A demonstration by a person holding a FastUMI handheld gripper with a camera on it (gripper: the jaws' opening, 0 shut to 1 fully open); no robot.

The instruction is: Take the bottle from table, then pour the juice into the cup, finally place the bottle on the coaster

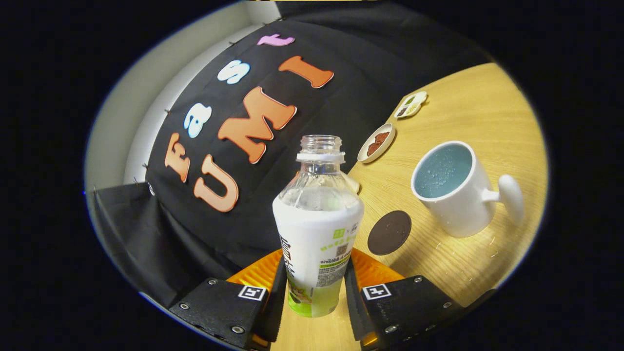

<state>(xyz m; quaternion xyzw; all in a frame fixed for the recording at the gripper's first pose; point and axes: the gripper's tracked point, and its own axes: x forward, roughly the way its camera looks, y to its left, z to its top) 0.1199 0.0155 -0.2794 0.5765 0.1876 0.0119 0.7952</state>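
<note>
An uncapped clear bottle (pixel 318 229) with a white and green label sits between the two fingers of my gripper (pixel 314 287), which is shut on its lower body. The view is tilted, so the table leans. To the right of the bottle stands a white mug (pixel 460 187) with a blue inside that looks wet or speckled, its handle pointing away to the right. A round dark brown coaster (pixel 389 232) lies flat on the wooden table (pixel 487 112) between the bottle and the mug, just ahead of the right finger.
Beyond the mug, a small oval dish (pixel 377 142) holds brown pieces, and a small divided dish (pixel 411 105) lies farther back. Drops of liquid (pixel 480 248) glisten on the table by the mug's base. Black cloth wall stands behind the table.
</note>
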